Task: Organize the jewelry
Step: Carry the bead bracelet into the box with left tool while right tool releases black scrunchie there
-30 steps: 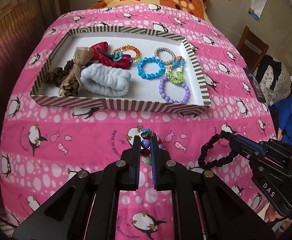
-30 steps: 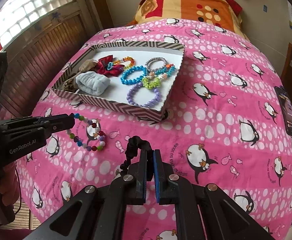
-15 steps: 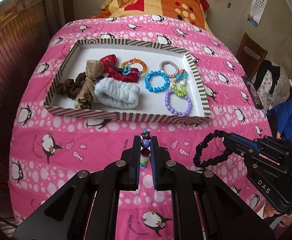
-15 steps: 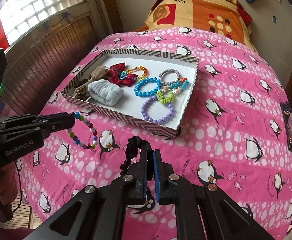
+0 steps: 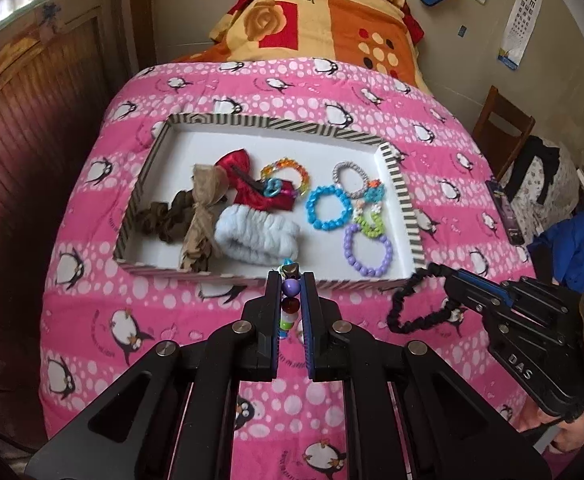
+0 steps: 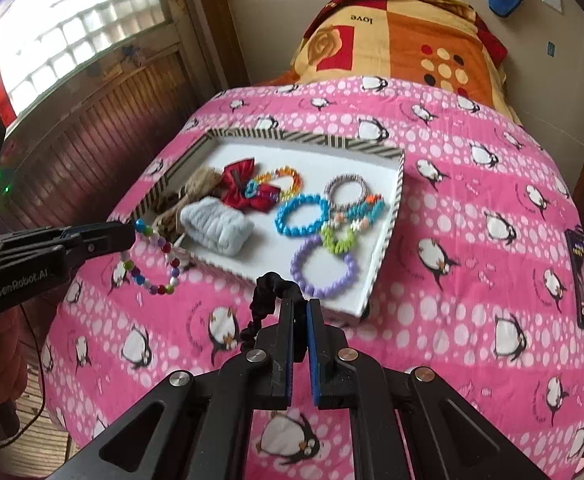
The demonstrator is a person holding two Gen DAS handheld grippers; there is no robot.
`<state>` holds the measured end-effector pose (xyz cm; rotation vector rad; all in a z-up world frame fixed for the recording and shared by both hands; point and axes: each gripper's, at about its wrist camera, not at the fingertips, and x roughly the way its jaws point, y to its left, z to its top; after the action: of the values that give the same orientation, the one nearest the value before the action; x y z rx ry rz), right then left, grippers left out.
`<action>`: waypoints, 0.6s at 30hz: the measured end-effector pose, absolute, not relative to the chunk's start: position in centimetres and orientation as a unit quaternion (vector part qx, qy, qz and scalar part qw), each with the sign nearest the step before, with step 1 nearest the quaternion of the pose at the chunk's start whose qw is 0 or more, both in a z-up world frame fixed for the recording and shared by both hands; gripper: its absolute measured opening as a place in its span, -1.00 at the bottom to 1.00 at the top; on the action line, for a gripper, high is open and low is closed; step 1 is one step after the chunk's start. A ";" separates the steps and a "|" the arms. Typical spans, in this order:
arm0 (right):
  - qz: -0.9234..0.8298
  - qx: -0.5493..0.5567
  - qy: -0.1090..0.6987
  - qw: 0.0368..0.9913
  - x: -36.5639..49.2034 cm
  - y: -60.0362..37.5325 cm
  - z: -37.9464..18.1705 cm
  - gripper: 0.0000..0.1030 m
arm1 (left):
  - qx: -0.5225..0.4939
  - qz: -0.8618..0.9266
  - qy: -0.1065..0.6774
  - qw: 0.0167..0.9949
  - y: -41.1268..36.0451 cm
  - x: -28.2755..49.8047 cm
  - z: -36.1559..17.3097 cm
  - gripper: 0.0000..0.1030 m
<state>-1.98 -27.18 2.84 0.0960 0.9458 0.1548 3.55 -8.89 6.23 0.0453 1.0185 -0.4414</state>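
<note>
The left gripper is pinching a multicoloured bead bracelet, which hangs as a loop below its jaws; the right gripper is pinching a black scrunchie, draped to the left of its jaws. The striped tray lies straight ahead of both pairs of jaws, its long axis running across them. Judging by the near rim sitting just past its tips, the left gripper looks nearer

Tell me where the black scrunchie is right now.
The black scrunchie hangs pinched in the right gripper, above the pink bedspread near the striped tray.
</note>
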 end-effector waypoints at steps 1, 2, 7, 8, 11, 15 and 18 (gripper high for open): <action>0.073 0.045 0.453 0.887 -1.6 -27.2 3.0 -0.89 | 0.017 -0.215 0.485 0.848 -9.0 3.9 6.4 -0.85; 0.071 0.043 0.452 0.888 -1.2 -27.3 3.1 -0.89 | 0.013 -0.217 0.485 0.847 -9.1 4.3 6.6 -0.85; 0.067 0.045 0.449 0.890 1.2 -27.7 3.6 -0.89 | 0.010 -0.214 0.480 0.851 -9.6 6.8 7.5 -0.85; 0.065 0.046 0.448 0.891 1.8 -27.8 3.7 -0.89 | 0.010 -0.211 0.478 0.852 -9.7 7.5 7.7 -0.85; 0.060 0.055 0.446 0.891 4.0 -28.2 3.8 -0.89 | 0.008 -0.206 0.479 0.853 -10.0 9.8 7.8 -0.85; 0.062 0.062 0.452 0.888 7.5 -28.2 3.2 -0.89 | 0.011 -0.191 0.484 0.854 -10.3 13.4 7.4 -0.85; 0.066 0.070 0.459 0.883 10.3 -28.2 2.3 -0.89 | 0.006 -0.177 0.486 0.856 -10.2 16.3 6.8 -0.85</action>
<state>10.26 -28.16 2.27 0.1463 0.9560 0.1376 16.27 -10.20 6.84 0.0123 1.0226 -0.3723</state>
